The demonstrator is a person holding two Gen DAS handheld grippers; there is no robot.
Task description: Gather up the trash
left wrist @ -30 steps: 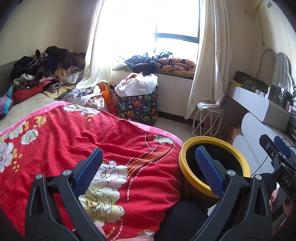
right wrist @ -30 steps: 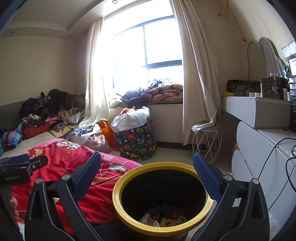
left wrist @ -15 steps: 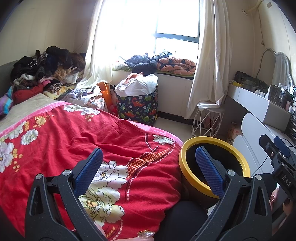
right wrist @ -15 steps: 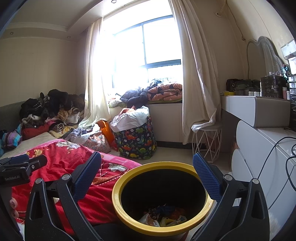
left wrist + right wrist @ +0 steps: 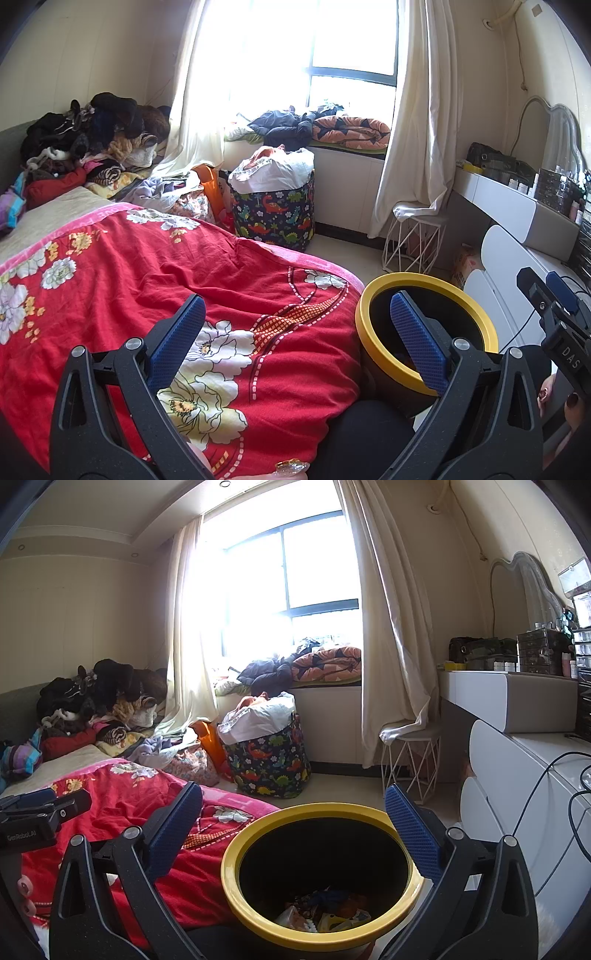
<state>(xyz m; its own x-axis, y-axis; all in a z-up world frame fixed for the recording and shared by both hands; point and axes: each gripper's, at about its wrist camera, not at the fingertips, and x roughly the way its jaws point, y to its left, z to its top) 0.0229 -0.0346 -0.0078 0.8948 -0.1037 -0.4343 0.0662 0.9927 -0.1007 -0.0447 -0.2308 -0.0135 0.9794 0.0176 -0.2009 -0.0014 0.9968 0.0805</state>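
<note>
Both the left gripper (image 5: 297, 330) and right gripper (image 5: 293, 819) are wide open and empty by the bin (image 5: 236, 880), with trash (image 5: 325, 910) inside, so finding more, maybe on the bed (image 5: 129, 266), looks next.

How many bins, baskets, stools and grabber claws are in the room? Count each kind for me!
Yellow-rimmed trash bin: 1
Dinosaur laundry basket: 1
White wire stool: 1
Grabber claws: 2, the left gripper and the right gripper
Total: 5
</note>
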